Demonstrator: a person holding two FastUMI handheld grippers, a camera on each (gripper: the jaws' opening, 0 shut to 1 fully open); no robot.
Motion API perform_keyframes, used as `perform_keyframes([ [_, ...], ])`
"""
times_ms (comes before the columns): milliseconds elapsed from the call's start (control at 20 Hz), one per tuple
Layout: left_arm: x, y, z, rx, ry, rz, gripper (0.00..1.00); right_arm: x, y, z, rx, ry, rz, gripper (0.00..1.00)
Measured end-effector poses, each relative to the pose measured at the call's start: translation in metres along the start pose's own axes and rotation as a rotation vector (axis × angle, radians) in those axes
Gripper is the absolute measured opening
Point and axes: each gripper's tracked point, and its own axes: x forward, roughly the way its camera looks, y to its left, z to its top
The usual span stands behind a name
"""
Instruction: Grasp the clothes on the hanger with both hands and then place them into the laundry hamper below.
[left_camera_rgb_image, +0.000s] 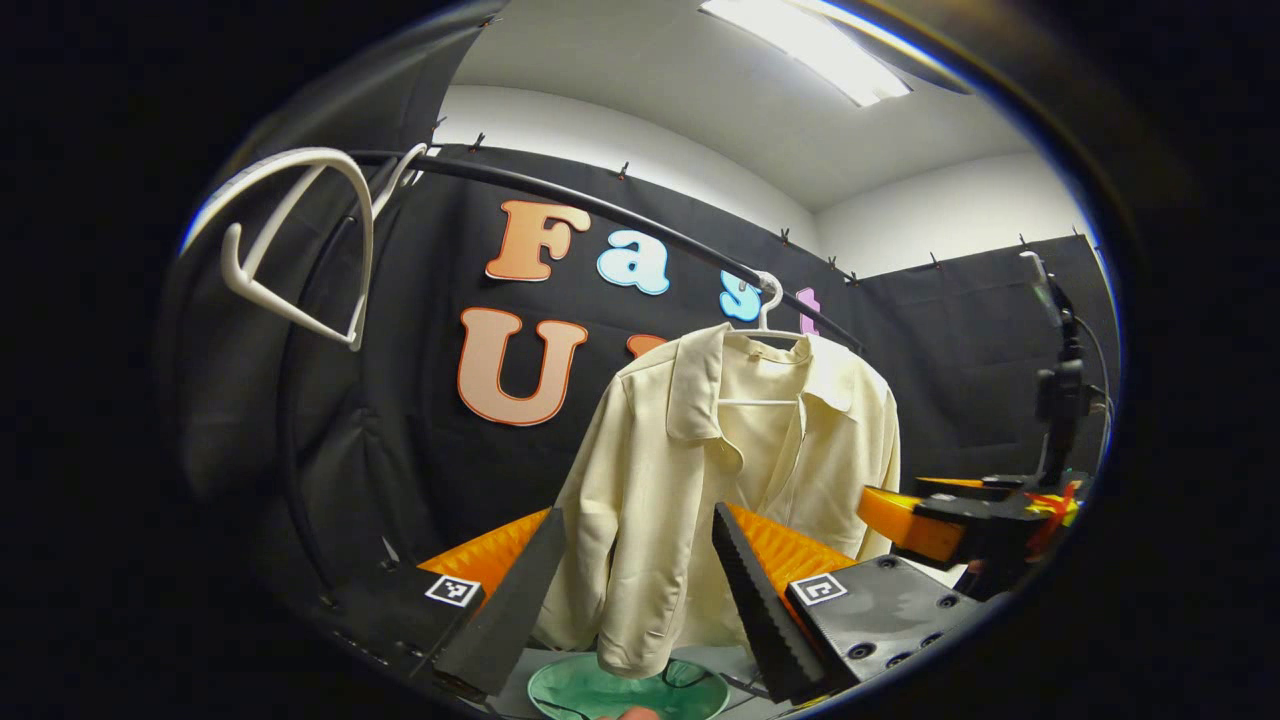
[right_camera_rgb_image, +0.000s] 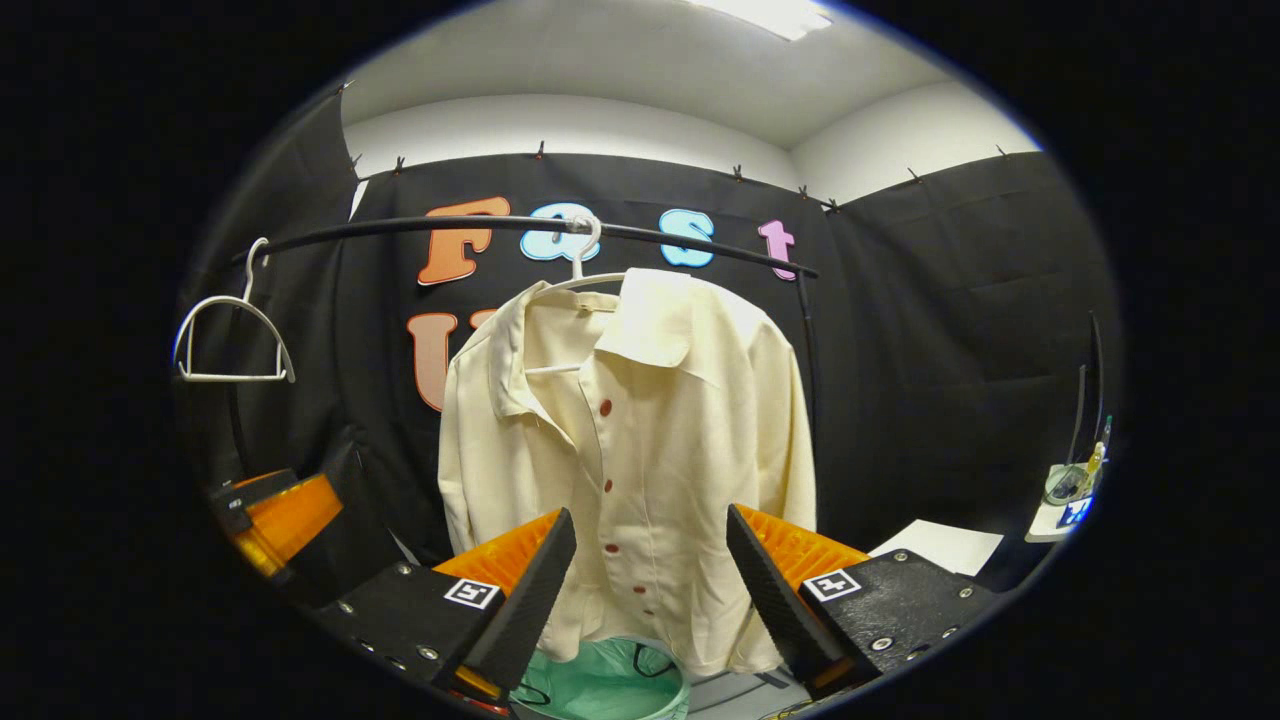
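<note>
Left gripper view: cream shirt hangs on its hanger at 12 o'clock over the green hamper, ready to drop. Left gripper and right gripper both gape, aimed for grasping.

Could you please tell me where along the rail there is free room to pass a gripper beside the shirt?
The rail is bare between the empty hanger and the cream shirt; that gap is free. Right of the shirt, the rail soon ends. Below the hem it is crowded: the green hamper sits directly under.
</note>
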Motion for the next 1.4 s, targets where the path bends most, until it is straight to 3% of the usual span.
perform_keyframes([
  [250,-0.009,0.006,0.0,-0.007,-0.007,0.014,1.0,0.075,0.016,0.022,-0.009,-0.028,-0.019,0.95],
  [400,-0.012,0.013,-0.001,-0.014,-0.004,0.033,0.96,0.115,0.002,0.018,-0.015,-0.026,-0.131,0.94],
  [450,-0.013,0.018,-0.001,-0.011,-0.006,0.043,1.0,0.126,-0.002,0.016,-0.011,-0.021,-0.161,0.95],
  [750,-0.018,0.041,-0.012,-0.009,0.017,0.096,0.96,0.156,-0.04,0.0,-0.014,0.001,-0.317,0.94],
  [850,-0.016,0.046,-0.014,0.005,0.021,0.103,0.97,0.151,-0.053,0.005,0.006,-0.017,-0.323,0.9],
  [900,-0.014,0.047,-0.016,0.011,0.024,0.101,1.0,0.15,-0.059,0.006,0.006,-0.021,-0.318,0.87],
  [1050,-0.003,0.043,-0.016,0.019,0.021,0.077,0.96,0.14,-0.074,0.007,-0.005,-0.009,-0.278,0.56],
  [1100,0.002,0.038,-0.015,0.021,0.013,0.058,0.96,0.137,-0.079,0.009,-0.012,-0.013,-0.268,0.51],
  [1250,0.022,0.016,-0.009,0.026,-0.013,-0.019,0.97,0.128,-0.097,0.013,-0.066,-0.03,-0.256,0.23],
  [1400,0.044,-0.018,-0.004,-0.011,-0.028,-0.128,0.96,0.118,-0.089,0.014,-0.06,-0.015,-0.175,0.13],
])
